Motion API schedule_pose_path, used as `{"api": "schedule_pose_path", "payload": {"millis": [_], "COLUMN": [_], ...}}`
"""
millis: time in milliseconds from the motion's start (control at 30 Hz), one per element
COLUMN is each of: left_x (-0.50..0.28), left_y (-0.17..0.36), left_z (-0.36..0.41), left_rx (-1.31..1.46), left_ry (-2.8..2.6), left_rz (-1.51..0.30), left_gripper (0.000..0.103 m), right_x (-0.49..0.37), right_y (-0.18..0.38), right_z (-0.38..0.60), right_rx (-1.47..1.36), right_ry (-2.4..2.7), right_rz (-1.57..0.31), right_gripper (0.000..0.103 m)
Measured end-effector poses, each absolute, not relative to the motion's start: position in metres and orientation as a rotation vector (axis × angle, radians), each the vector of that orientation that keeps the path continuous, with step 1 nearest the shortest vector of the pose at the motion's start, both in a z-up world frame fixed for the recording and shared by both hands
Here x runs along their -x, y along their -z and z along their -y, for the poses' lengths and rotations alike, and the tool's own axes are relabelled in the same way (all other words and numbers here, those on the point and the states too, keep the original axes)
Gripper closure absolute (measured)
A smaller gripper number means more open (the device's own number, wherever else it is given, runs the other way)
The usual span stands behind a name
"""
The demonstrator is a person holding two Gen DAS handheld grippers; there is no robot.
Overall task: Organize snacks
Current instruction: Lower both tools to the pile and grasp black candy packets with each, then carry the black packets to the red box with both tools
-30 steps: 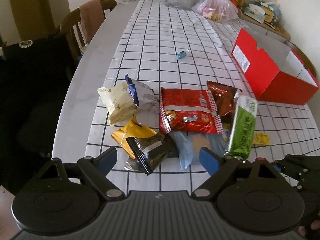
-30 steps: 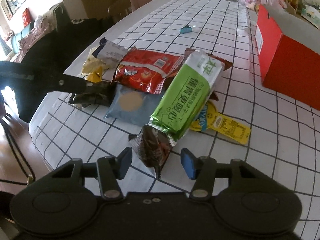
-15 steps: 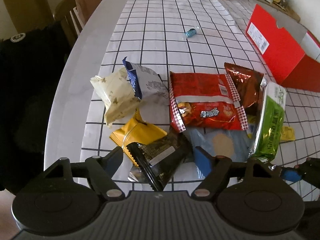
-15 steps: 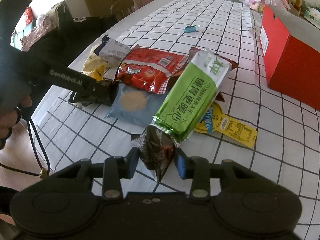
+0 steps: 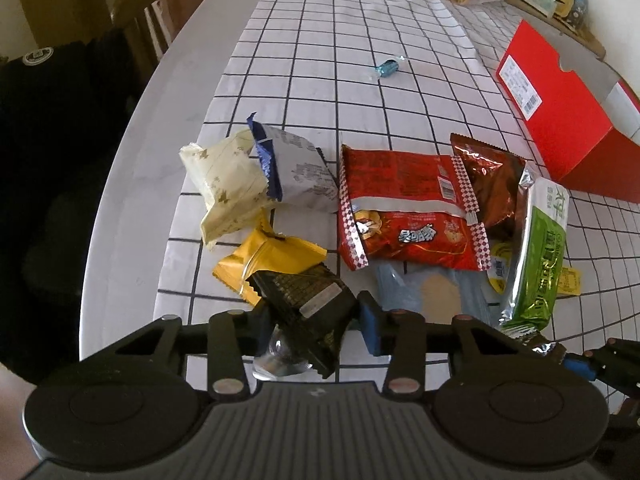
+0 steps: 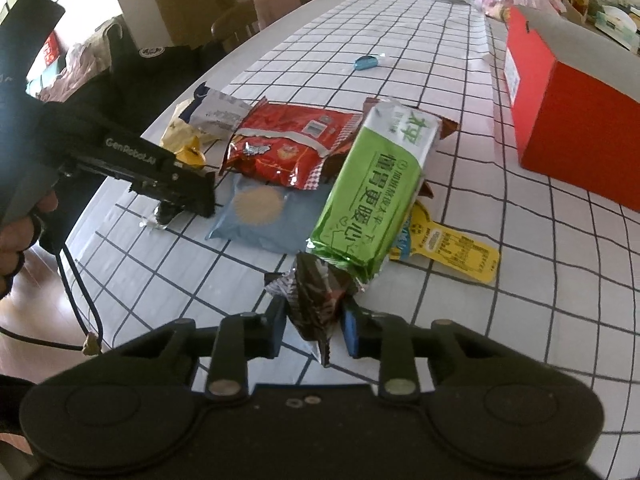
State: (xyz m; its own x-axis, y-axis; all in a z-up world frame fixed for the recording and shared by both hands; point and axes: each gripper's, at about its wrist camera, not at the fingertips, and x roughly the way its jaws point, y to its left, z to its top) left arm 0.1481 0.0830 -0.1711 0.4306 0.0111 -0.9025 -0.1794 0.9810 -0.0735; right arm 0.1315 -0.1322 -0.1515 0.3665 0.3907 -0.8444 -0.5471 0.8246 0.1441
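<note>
The left gripper (image 5: 310,320) is clamping its 2 blue-padded fingers on a black crinkled foil snack packet (image 5: 312,304) at the near edge of the white tablecloth with a black grid (image 5: 340,60). That packet is lying partly over a yellow foil pouch (image 5: 272,256), just beside a pale blue flat sachet (image 5: 420,292).

The right gripper (image 6: 314,322) is gripping a dark brown shiny foil wrapper (image 6: 316,296) between its fingers, touching the near end of a long green and white wrapped biscuit pack (image 6: 376,184). The green pack is resting across a yellow flat label-shaped packet (image 6: 452,248) and the blue sachet.

Behind these, a large red crisp bag (image 5: 404,208) is lying flat, with a brown glossy foil bag (image 5: 492,176) touching its right side. To its left, a cream star-printed packet (image 5: 224,184) and a grey and blue packet (image 5: 296,168) are overlapping. A small blue wrapped candy (image 5: 387,67) is sitting alone, well apart from the pile. An open red cardboard box (image 5: 560,120) is standing at the right.
</note>
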Motion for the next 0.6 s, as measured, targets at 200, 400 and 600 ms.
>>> {"api": "schedule_pose_path", "payload": {"millis": [200,400,600], "left_x": [-0.136,-0.122,-0.109], "left_y": [0.161,0.152,0.145], "left_z": [-0.083,-0.084,-0.083], "left_rx": [0.193,0.21,0.203], "left_ry": [-0.105,-0.094,-0.077], "left_rz": [-1.098,-1.076,-1.061], "left_gripper": [0.062,0.062,0.062], "right_x": [-0.124,-0.114,-0.107], "right_y": [0.143,0.134,0.139], "right_z": [0.143,0.152,0.153], "right_rx": [0.14,0.126,0.157], "right_ry": [-0.574,-0.542,-0.521], "right_rz": [-1.013,-0.976,-0.961], "right_gripper": [0.077,0.086,0.087]}}
